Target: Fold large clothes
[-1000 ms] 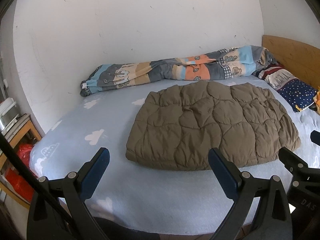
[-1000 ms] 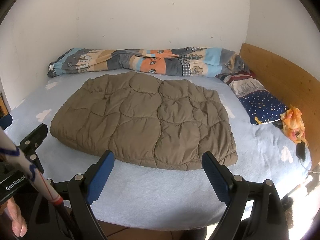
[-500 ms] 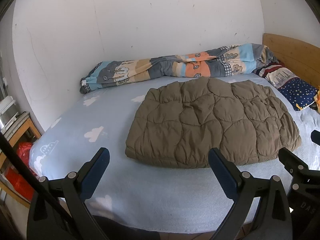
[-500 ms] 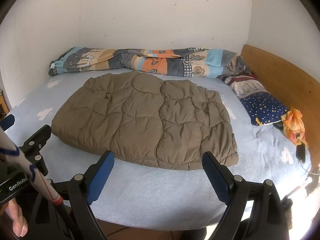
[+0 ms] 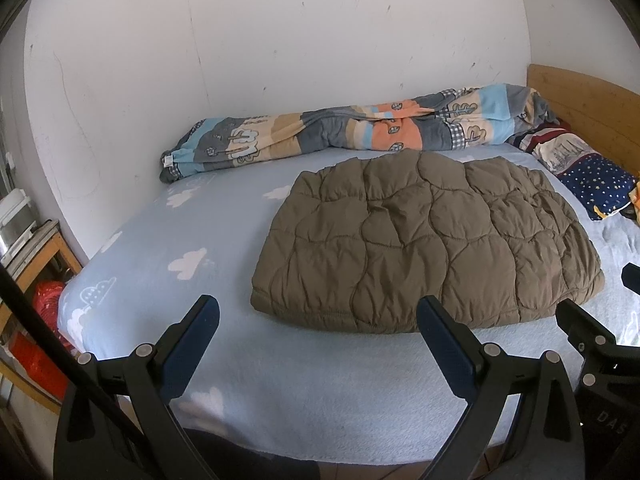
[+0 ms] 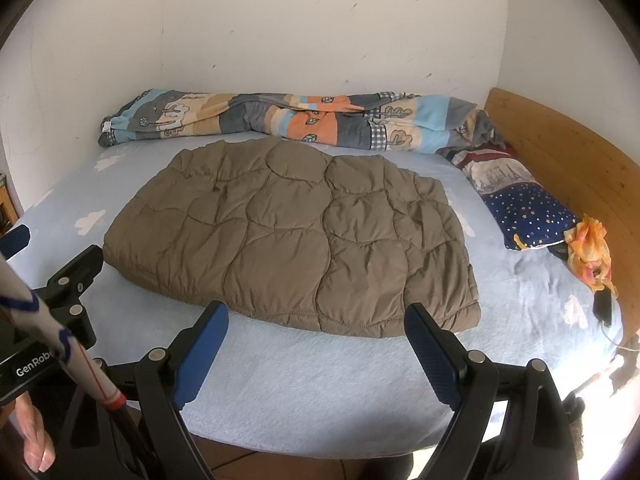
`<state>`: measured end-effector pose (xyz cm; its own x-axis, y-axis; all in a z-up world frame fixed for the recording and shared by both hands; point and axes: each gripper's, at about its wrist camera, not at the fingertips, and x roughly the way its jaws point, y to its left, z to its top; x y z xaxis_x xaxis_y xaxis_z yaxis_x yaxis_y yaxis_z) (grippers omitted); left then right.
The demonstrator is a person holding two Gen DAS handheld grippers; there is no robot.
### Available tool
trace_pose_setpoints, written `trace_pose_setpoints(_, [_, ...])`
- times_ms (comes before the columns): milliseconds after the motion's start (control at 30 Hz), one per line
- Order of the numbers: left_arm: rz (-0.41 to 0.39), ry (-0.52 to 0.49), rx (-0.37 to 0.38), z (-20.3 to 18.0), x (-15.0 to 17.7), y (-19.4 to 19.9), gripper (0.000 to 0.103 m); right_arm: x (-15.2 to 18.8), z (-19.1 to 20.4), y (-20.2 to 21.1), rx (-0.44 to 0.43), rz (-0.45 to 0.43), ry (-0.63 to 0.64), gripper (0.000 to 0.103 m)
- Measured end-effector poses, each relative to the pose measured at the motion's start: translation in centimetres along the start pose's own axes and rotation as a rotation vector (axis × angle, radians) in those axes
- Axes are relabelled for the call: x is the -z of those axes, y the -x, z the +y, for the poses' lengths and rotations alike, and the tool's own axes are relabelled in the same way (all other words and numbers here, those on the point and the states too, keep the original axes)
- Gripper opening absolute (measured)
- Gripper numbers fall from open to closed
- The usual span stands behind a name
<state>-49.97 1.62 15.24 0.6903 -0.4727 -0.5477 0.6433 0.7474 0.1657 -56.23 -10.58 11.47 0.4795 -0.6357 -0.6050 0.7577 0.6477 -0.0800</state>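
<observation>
White walls meet in a corner behind a bed (image 5: 280, 400) covered by a pale blue sheet printed with white clouds. On the middle of the sheet lies a brown quilted jacket (image 5: 432, 248), folded into a broad flat pad. Along the wall behind it stretches a rolled patterned blanket (image 5: 360, 132), and by the wooden headboard (image 6: 560, 160) sits a star-print pillow (image 6: 528, 212) with an orange cloth (image 6: 588, 252) just beside it. The left gripper (image 5: 316, 340) hangs over the near edge of the bed with its fingers spread wide and nothing between them; the jacket's near left corner lies just beyond and between the fingertips, apart from both. The right gripper (image 6: 316, 340) is likewise released and empty, its fingers (image 6: 200, 356) spread below the jacket's near hem, which runs across the gap ahead of them without touching. A hand (image 6: 32, 440) shows at the lower left of the right view.
</observation>
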Motion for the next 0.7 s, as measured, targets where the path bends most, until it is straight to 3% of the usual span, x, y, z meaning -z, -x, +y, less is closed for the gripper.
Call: trace_pose_setpoints(700, [0.029,0.004,0.001,0.22,0.10,-0.65,0.098,0.70,-0.31,-0.85,-0.016,0.018,0.006,0.093])
